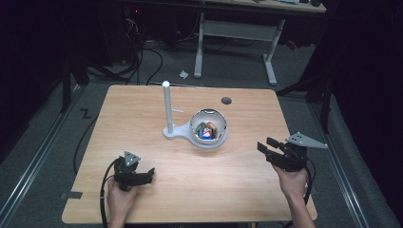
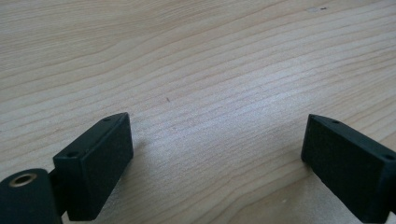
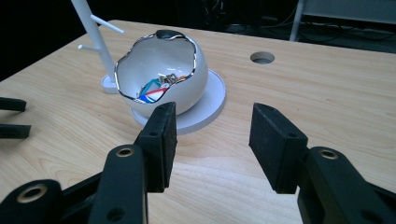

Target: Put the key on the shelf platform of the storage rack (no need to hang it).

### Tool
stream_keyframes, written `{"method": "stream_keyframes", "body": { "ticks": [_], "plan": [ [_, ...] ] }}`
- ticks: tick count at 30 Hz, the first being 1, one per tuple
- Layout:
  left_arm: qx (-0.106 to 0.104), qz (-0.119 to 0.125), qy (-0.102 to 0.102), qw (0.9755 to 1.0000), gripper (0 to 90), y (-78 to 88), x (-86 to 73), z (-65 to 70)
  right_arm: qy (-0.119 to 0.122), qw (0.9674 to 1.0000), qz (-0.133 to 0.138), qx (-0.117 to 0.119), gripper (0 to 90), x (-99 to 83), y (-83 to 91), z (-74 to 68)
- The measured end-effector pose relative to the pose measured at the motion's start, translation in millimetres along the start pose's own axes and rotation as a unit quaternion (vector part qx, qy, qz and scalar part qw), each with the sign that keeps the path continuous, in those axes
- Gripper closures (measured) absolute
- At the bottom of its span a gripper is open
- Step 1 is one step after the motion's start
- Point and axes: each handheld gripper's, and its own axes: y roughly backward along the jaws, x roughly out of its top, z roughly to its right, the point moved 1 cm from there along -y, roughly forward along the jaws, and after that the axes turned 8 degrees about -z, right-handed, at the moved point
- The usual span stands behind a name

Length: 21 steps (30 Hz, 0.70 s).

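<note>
Holding a gripper in each hand, the person at the near edge of the table has both sets of jaws apart with nothing between them. The right gripper (image 1: 269,148) hangs above the wood at the right, pointed toward the middle; in the right gripper view its jaws stand fairly wide and frame bare tabletop, with the bowl beyond them. The left gripper (image 1: 148,174) sits low near the front left, and in the left gripper view its jaws are spread wide over plain wood grain, gripping nothing.

Out past the right gripper, near the centre of the table (image 1: 237,190), stands the white bowl (image 3: 187,79), shaped like a cracked eggshell with a jagged silvery rim. It rests on a round white base (image 3: 212,100) that joins a tall white post (image 1: 167,107) with small pegs sticking out. Inside the bowl lies a little heap of small items (image 3: 156,89), red, blue and metallic; I cannot make out what each one is.

As I read it, the work is at its very start: everything is in the bowl, the pegs on the post are bare, and neither gripper touches anything. What is left looks like all of it — reaching in, picking a piece out, and placing it.
</note>
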Motion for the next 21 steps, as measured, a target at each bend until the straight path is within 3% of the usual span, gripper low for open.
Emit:
{"method": "stream_keyframes", "body": {
  "ticks": [21],
  "plan": [
    [0.0, 0.0, 0.0, 1.0, 9.3, 0.0, 0.0, 0.0, -0.005, 0.9999, -0.001, 0.012, 50.9, -19.2, -13.3, -9.0]
  ]
}}
